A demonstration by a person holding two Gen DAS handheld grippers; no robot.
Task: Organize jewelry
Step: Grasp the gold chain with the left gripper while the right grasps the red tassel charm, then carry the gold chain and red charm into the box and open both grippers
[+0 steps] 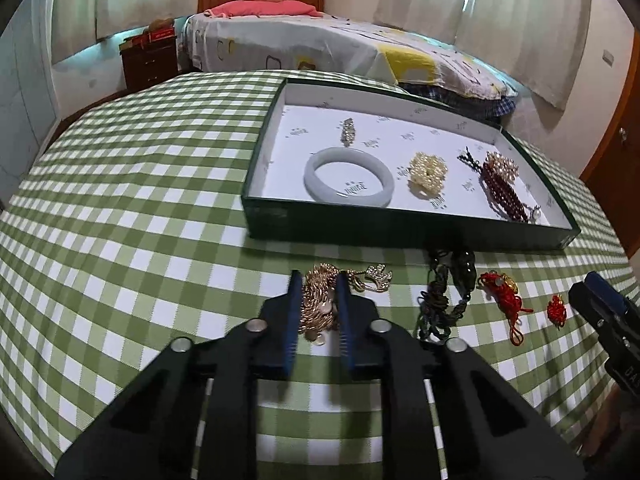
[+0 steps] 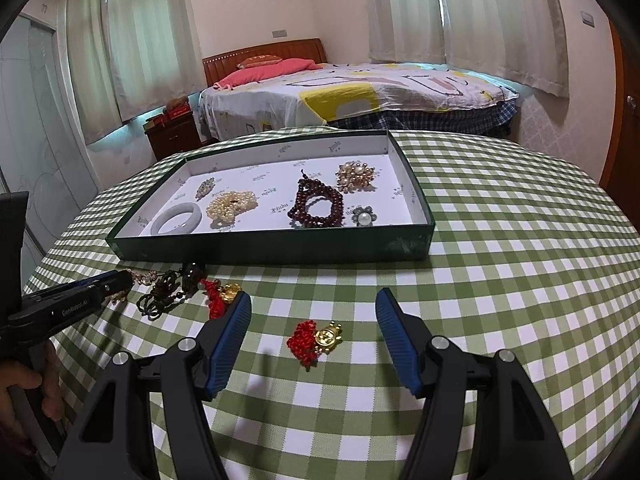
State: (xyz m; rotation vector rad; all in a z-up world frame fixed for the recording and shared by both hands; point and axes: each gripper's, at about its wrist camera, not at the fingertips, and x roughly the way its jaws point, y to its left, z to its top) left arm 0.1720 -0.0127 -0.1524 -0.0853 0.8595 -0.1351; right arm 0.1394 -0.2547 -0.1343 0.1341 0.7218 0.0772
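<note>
My left gripper [image 1: 319, 276] is shut on a heap of gold chain [image 1: 318, 306] that lies on the checked tablecloth, its blue pads pressing both sides. A gold crown brooch [image 1: 378, 278] sits just right of it. My right gripper [image 2: 314, 294] stands open above a small red knot with a gold charm [image 2: 316, 338], not touching it. A dark green corded necklace [image 2: 168, 288] and a red tassel with a gold piece [image 2: 222, 296] lie between the two grippers. The dark green box [image 2: 272, 250] holds a pale jade bangle [image 1: 348, 178], pearl cluster [image 1: 427, 172] and dark red beads [image 2: 318, 204].
Green-checked cloth [image 2: 500, 260] covers the table, with bare cloth to the right of the box. A bed [image 2: 360, 92] and a wooden nightstand [image 2: 172, 136] stand behind the table. A person's hand [image 2: 24, 392] holds the left gripper's handle.
</note>
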